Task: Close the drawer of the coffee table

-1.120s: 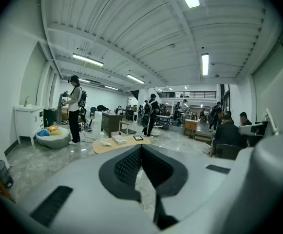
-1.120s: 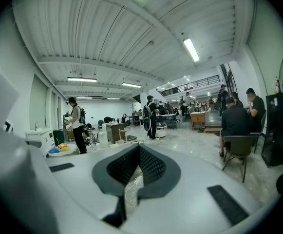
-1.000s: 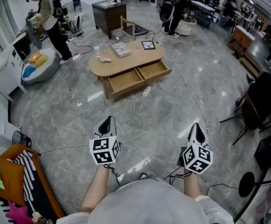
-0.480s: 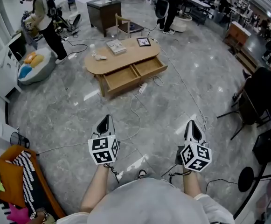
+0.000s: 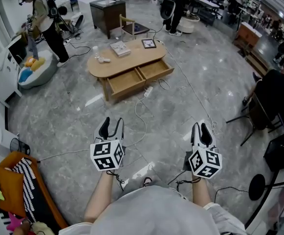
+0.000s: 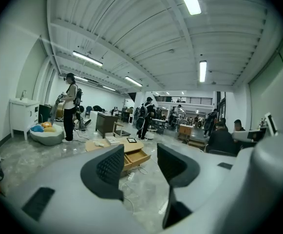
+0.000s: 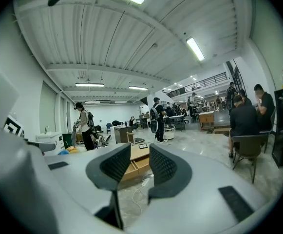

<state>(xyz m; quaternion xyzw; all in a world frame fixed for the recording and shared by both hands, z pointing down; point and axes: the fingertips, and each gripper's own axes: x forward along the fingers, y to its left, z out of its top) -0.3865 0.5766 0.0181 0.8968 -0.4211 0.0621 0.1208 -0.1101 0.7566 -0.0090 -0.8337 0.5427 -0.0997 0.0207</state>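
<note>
A grey stone floor [image 5: 73, 111] fills the head view. An oval wooden table [image 5: 127, 62] stands on it toward the far side, well apart from both grippers. Its two drawers [image 5: 127, 82] stand pulled out side by side from the near long edge, toward the person holding the grippers.

A dark cabinet [image 5: 107, 13] stands beyond the table's far edge. A beanbag [image 5: 32, 70] lies on the floor off the table's left end, and a person [image 5: 44, 21] stands just behind it.

The left gripper [image 5: 111, 125] and the right gripper [image 5: 202, 129] are held level over the floor near the bottom of the head view, side by side and apart, both pointing toward the table. In the left gripper view the left gripper's jaws stand apart with nothing between them; they have just been opening, and the open drawers show far off through the gap. In the right gripper view the right gripper's jaws stand a little apart, narrower than the left's, also just opened, and hold nothing.

A book [image 5: 120, 48] lies near the table's far edge, and a dark frame [image 5: 149, 43] lies flat toward its right end. A white power strip [image 5: 148, 91] lies on the floor just before the drawers, and its cable [image 5: 142, 116] runs across the floor toward the grippers.
</note>
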